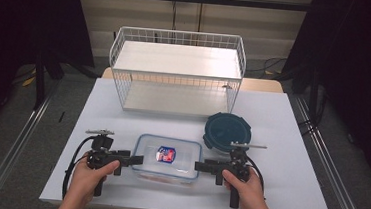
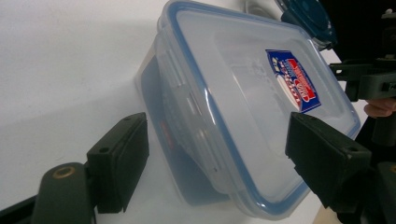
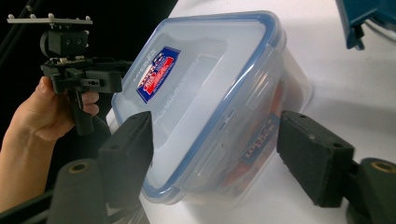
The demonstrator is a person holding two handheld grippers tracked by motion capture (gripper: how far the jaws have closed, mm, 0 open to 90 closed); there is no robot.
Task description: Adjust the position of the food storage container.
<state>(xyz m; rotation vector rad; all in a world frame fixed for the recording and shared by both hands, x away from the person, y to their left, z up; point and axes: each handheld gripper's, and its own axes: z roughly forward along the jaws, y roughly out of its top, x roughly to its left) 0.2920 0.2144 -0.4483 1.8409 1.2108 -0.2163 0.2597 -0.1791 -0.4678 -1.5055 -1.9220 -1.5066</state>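
With the clear rectangular plastic container with blue-rimmed lid [image 1: 167, 157] resting on the white table [image 1: 277, 192] between both tools, left gripper [image 1: 138, 159] and right gripper [image 1: 199, 166] bracket its short ends, jaws part-open, pads apparently not yet pressing; grasp and lift remain.

Grippers [image 1: 136, 159] [image 1: 199, 166] flank the clear container [image 1: 168, 157].

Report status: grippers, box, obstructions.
Left gripper and right gripper open, straddling the box ends. Clear box lidded, on table. Round container behind, not blocking.
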